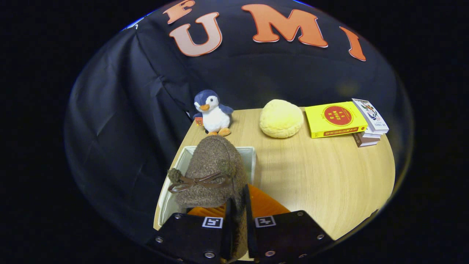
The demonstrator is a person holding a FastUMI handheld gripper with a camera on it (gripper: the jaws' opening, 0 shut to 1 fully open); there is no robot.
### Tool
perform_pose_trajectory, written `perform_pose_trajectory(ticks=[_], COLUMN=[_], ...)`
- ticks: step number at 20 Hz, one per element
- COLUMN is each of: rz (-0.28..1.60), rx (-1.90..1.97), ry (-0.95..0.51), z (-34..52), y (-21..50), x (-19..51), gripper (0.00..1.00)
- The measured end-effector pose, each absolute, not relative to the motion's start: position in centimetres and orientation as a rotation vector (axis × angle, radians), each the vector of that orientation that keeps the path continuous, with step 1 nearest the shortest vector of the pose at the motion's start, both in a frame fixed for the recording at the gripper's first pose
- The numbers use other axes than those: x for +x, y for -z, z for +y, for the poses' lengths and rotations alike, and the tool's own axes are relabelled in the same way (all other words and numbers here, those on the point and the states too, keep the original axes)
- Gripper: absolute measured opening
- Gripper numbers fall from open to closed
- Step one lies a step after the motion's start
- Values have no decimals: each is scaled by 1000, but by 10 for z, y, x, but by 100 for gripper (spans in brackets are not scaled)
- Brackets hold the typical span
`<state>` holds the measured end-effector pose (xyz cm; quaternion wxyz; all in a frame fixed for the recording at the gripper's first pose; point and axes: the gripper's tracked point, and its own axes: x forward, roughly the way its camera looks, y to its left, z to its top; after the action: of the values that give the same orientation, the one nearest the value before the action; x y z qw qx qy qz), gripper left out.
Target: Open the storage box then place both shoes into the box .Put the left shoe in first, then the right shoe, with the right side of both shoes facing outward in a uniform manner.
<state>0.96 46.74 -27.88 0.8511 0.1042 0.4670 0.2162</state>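
Gripper view: the gripper [237, 220] has its jaws pressed close on the wall of a brown fuzzy shoe [212, 172], pinching it between the two fingers. The shoe hangs toe-forward just ahead of the jaws, with a brown bow [199, 182] across its top and an orange lining [262, 203] showing by the fingers. Under and around the shoe sits the white box [249, 156], open at the top, near the counter's left edge; whether the shoe touches the box's floor cannot be told.

The counter [322, 176] is pale wood with a fine grain, lit warmly, and bare across its right half. Beyond the box, at the far edge, stands a plush penguin [213, 112]. To its right lies a round yellow cushion [281, 118], and further right a yellow book [335, 119] beside a small stack of books [370, 123]. Black cloth [121, 121] hangs in folds behind and to the left of the counter, closing the booth.
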Motion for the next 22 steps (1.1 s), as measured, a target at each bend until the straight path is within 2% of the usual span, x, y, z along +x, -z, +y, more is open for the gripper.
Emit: perform_pose_trajectory(ticks=[1, 2, 4, 9, 14, 22], rz=[996, 986, 939, 831, 670, 377], rx=[202, 219, 218, 230, 204, 135], ry=[-448, -458, -466, -506, -536, -475], z=[467, 472, 472, 450, 403, 293], y=[282, 278, 265, 218, 160, 66], x=[6, 3, 9, 14, 18, 30], gripper=[22, 34, 47, 53, 64, 86])
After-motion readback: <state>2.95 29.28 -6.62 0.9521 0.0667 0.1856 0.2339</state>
